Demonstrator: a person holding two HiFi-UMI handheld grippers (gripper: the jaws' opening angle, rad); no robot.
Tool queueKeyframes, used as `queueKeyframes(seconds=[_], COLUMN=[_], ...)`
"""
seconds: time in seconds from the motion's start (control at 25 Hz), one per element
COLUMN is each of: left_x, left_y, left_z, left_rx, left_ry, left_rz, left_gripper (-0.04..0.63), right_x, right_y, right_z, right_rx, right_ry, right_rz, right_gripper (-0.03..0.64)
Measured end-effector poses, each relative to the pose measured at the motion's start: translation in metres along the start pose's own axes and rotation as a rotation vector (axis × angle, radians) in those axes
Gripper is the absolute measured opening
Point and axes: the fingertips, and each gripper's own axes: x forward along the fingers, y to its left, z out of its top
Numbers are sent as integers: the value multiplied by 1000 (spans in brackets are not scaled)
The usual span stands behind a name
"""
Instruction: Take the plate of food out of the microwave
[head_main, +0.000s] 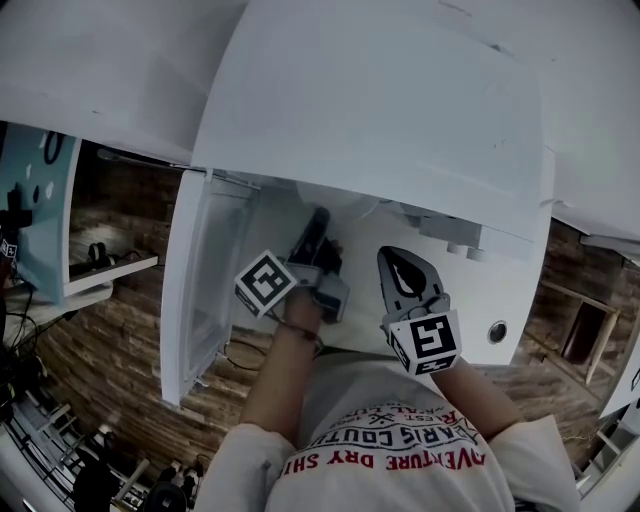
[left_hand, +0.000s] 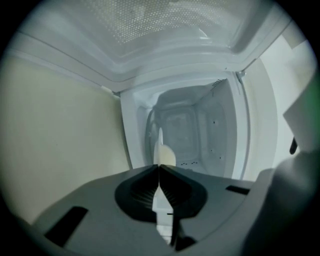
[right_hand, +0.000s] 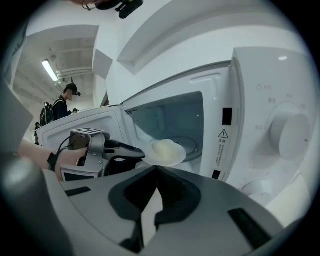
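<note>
The left gripper (left_hand: 159, 170), jaws pinched on the rim of the plate (right_hand: 167, 154) of food (right_hand: 162, 148) in the open mouth of the microwave (right_hand: 260, 100), should draw it out level and slowly, while the right gripper (right_hand: 157, 170), jaws closed on nothing, hangs just outside.

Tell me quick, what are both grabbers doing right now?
Left gripper: closed on the rim of the plate.
Right gripper: closed, holding nothing.
</note>
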Motion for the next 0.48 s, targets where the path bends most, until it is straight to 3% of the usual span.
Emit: queueKeyframes(seconds=[0.24, 0.48], left_x=[-20, -43], left_y=[-9, -12], left_z=[-4, -13], left_rx=[46, 34], left_ry=[22, 67], left_rz=[-13, -51], left_gripper=[14, 14], right_x=[-9, -22], right_y=[3, 6], right_z=[6, 14], right_rx=[6, 22], right_ry=[-29, -74], right_rz=[-65, -137], right_gripper=[9, 9])
